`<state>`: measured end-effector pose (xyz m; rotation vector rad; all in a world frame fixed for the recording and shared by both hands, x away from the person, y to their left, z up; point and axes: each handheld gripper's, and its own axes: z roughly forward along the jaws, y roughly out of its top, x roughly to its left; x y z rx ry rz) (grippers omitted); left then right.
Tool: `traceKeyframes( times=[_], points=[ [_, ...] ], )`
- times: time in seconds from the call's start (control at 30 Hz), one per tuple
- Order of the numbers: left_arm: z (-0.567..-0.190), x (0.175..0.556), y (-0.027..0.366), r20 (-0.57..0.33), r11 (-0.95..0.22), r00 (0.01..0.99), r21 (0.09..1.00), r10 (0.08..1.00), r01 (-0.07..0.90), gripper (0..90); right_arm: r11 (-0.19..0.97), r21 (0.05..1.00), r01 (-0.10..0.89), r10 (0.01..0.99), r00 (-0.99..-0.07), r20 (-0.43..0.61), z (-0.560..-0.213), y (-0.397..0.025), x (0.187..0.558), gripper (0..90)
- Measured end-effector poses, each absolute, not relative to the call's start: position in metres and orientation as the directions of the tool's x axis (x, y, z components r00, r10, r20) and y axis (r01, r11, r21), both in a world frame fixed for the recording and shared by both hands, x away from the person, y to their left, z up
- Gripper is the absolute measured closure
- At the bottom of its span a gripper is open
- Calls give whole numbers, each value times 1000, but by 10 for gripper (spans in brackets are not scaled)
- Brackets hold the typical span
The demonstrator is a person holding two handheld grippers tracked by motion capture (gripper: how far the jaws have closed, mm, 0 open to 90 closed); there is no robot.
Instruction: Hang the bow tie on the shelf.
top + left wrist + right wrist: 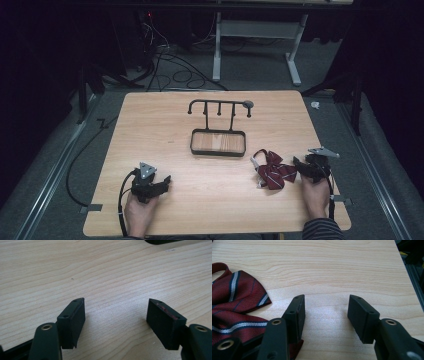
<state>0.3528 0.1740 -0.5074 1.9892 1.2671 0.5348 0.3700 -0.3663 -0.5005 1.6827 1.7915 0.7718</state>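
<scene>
Pale wood grain covers the table [165, 125], and on it we note a dark red striped bow tie [272, 170] lying crumpled near the front right, just beside the right gripper [300, 166]. In the right gripper view the jaws of the right gripper [325, 315] stand apart with bare wood between them; the tie's red fabric with navy and white stripes [234, 305] lies to their left, and a corner of it passes under the left-hand jaw's base. We see the left gripper [162, 182] at the front left of the table, held in the person's left hand [139, 212], well apart from the tie. In the left gripper view the jaws of the left gripper [116, 320] are likewise spread, nothing between them but tabletop. A black metal rack with a rectangular tray base [218, 143] and hook bar [220, 105] stands upright at mid-table, farther from the person than both grippers.
</scene>
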Motion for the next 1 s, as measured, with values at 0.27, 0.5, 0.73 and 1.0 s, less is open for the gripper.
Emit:
traceKeyframes(
  times=[0.27,0.5,0.73,1.0],
  points=[
    [-507,353,174,-30,-269,434,747,900,608,316,47,734,678,998,-58,-11,-500,-366,370,497],
    [-507,353,174,-28,-270,434,747,900,608,314,49,734,678,998,-63,-9,-500,-366,370,500],
    [-507,353,174,-34,-265,433,747,901,609,312,60,737,673,997,-77,-11,-500,-366,370,534],
    [-507,353,174,-32,-268,435,747,900,609,308,53,747,663,996,-94,12,-494,-364,365,589]
  ],
)
